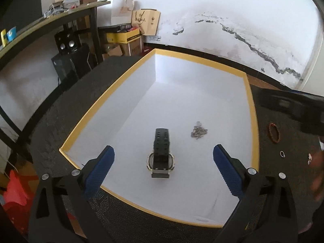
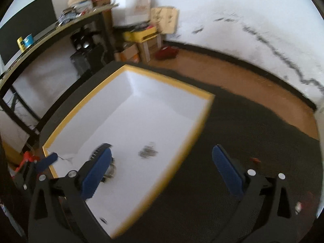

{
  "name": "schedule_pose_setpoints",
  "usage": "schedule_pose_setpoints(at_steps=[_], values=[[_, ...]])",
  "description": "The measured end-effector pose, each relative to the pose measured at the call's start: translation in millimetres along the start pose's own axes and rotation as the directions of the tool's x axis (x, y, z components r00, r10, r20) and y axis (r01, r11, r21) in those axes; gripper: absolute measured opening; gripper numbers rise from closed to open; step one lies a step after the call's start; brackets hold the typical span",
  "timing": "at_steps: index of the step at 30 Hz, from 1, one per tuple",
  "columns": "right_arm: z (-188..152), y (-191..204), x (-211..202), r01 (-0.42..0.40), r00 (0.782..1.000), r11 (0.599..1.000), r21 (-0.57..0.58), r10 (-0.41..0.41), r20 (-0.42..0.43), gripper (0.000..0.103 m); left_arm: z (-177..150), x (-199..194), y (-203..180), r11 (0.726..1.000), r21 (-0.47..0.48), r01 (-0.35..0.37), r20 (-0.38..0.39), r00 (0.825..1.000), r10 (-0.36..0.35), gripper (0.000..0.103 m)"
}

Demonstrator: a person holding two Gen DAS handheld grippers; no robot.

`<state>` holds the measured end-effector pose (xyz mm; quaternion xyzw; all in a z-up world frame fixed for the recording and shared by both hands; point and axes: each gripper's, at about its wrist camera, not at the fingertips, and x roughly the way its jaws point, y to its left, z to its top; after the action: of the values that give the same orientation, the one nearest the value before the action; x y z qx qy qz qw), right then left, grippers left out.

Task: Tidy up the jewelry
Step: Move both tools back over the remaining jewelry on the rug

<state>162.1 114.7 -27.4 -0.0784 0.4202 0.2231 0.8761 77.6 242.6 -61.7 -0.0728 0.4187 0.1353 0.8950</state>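
A white box with a yellow rim (image 1: 253, 109) lies on a dark mat. Inside it are a black watch (image 1: 161, 158) and a heap of silver chain (image 1: 199, 132). My left gripper (image 1: 163, 149) hangs open above the watch, touching nothing. On the mat right of the box lie a red bead bracelet (image 1: 273, 133), a small ring (image 1: 282, 154) and a tiny pale piece (image 1: 309, 158). My right gripper (image 2: 162, 150) stands open and empty over the box's right rim (image 2: 202, 121). The chain (image 2: 147, 151) shows blurred there, and the watch (image 2: 110, 170) is half hidden behind one finger.
The dark mat (image 2: 243, 125) covers the floor around the box, with wooden floor (image 2: 222, 68) beyond. A black desk (image 1: 60, 18) with clutter stands at the left. Cardboard boxes (image 1: 125, 38) stack against the cracked white wall. A small dark item (image 2: 103, 220) lies in the box's near corner.
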Motion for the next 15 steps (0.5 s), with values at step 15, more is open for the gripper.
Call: schedule_pose_setpoints(at_steps=[15], values=[[-153,-182,-151,0.336,0.939,0.911,0.240,-0.343,-0.010,0.096,-22,-69,-167,0.960,0.216,0.181,-0.038,0.984,-0.177,0.095]])
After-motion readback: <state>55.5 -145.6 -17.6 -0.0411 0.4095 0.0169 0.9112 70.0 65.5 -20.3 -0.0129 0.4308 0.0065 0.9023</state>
